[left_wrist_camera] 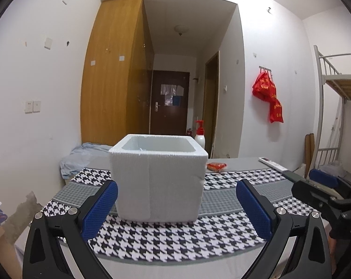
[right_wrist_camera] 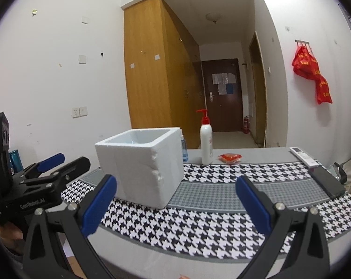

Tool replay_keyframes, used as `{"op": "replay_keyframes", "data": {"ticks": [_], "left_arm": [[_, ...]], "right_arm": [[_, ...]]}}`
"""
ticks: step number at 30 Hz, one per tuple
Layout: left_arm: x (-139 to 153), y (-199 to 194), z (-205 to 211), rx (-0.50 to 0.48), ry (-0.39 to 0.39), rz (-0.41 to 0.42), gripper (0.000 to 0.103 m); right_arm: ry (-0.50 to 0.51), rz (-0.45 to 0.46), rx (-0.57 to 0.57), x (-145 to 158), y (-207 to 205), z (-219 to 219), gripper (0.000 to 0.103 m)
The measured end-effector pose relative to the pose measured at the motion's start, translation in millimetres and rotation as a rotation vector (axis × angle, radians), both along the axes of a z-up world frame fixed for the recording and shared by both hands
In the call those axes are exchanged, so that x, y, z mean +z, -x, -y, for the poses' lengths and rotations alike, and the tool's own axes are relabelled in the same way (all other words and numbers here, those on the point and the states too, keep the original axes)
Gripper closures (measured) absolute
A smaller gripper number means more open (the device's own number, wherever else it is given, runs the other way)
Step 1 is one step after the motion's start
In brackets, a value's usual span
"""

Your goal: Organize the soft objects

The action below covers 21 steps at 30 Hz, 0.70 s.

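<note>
On bench (left_wrist_camera: 222, 259), both grippers wide open, empty: left gripper (left_wrist_camera: 176, 207), right gripper (right_wrist_camera: 176, 205). Nothing grasped yet; next, likely reaching past foam box (left_wrist_camera: 158, 181) for red packet (right_wrist_camera: 230, 157).

Foam box (left_wrist_camera: 158, 181): plain white. Cloth (right_wrist_camera: 198, 220) on desk: black-white houndstooth with grey checked bands. Packet (right_wrist_camera: 230, 157) at 1 o'clock of box: red-orange. Pump bottle (right_wrist_camera: 206, 144): white body, red pump. Tool pads (left_wrist_camera: 101, 211): blue on black arms. Wall bags (left_wrist_camera: 267, 95): red, yellow print.
</note>
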<state>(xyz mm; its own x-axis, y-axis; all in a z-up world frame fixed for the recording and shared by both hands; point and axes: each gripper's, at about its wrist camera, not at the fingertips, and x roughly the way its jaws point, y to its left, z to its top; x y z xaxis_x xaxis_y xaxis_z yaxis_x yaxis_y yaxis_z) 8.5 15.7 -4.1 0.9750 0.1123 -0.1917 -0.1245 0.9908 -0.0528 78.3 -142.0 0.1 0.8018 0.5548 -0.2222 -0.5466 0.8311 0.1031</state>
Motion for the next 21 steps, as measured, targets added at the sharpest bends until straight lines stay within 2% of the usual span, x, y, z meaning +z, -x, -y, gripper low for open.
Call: {"op": "replay_keyframes", "data": {"ticks": [12, 21], "left_arm": [[-10, 39, 9, -0.003, -0.023, 0.035, 0.001], [-11, 57, 13, -0.028, -0.031, 0.039, 0.001]], "right_arm": [[-0.012, -0.008, -0.007, -13, 26, 4, 0.000], [-0.005, 0.022, -0.031, -11, 47, 8, 0.000]]}}
